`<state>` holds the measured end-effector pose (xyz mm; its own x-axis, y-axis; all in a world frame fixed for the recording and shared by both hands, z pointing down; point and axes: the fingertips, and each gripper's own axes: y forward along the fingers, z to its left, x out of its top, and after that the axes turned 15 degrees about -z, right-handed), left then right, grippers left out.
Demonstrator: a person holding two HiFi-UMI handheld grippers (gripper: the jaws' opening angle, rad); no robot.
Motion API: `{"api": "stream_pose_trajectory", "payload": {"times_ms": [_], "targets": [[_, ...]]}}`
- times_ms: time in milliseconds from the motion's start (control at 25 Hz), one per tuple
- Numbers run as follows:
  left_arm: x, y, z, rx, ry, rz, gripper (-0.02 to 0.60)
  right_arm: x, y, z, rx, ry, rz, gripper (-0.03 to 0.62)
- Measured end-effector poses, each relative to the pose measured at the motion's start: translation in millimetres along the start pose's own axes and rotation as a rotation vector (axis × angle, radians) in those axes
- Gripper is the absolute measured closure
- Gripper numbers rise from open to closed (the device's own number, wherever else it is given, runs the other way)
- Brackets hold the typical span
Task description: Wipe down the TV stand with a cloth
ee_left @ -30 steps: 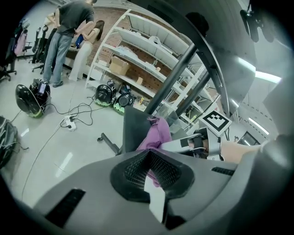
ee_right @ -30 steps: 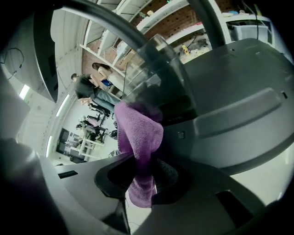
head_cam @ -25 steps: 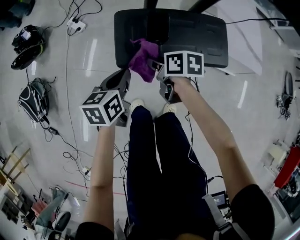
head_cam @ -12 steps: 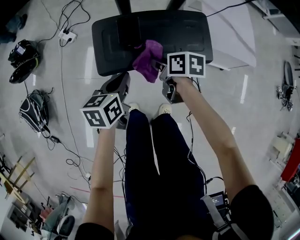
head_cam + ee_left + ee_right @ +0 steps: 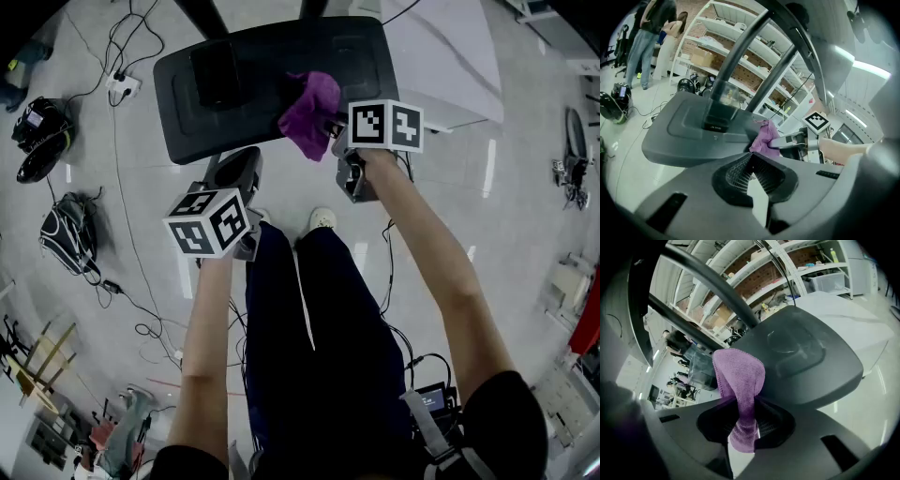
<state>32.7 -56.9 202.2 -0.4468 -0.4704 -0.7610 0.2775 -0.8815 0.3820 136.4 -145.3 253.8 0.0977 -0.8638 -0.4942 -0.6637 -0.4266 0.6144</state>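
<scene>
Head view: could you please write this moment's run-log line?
right hand-held gripper: shut on purple cloth at TV stand | left hand-held gripper: shut, empty

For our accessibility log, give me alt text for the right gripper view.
The right gripper is shut on a purple cloth, held up before the dark TV stand base. Slanted poles and storage shelves show behind.
</scene>
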Motion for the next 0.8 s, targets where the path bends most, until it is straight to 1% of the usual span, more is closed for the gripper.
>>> {"api": "stream_pose_trajectory", "payload": {"times_ms": [280,800], "targets": [[-7.7,20.5,-30.2,-0.017,0.006,0.013,0.575,25.1,-28.2,-43.3,-0.039,0.019,-0.033,0.490],[-34.3,49.5,-73.2,-0.040,0.017,0.043,0.575,58.3,-70.8,-115.2,-0.101,0.016,-0.075,0.490]]}}
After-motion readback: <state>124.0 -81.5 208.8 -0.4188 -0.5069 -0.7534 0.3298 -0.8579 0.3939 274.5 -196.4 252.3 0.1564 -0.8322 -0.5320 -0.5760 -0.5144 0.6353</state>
